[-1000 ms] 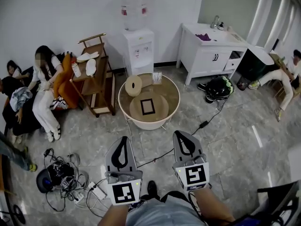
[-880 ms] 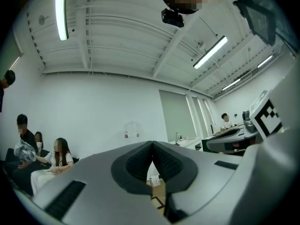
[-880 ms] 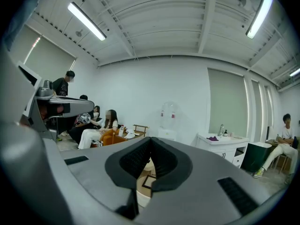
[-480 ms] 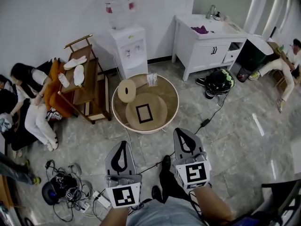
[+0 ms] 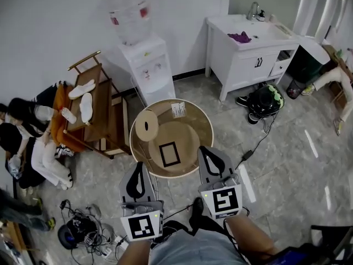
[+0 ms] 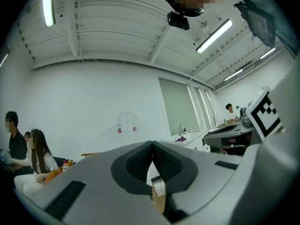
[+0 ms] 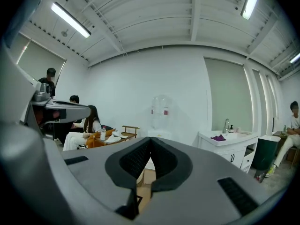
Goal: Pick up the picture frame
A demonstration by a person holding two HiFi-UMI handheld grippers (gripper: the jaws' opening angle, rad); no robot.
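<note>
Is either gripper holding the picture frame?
No, the frame lies flat on the round table, with the left gripper and right gripper both shut, empty and short of it.

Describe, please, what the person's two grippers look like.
The left gripper and right gripper match: grey bodies tapering to a point, with dark ribbed pads lining a teardrop-shaped opening. Each carries a white cube printed with black square markers.

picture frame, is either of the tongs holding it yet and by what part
Nothing is held. The left tongs and right tongs are both shut and empty; the picture frame lies flat on the round table, untouched.
</note>
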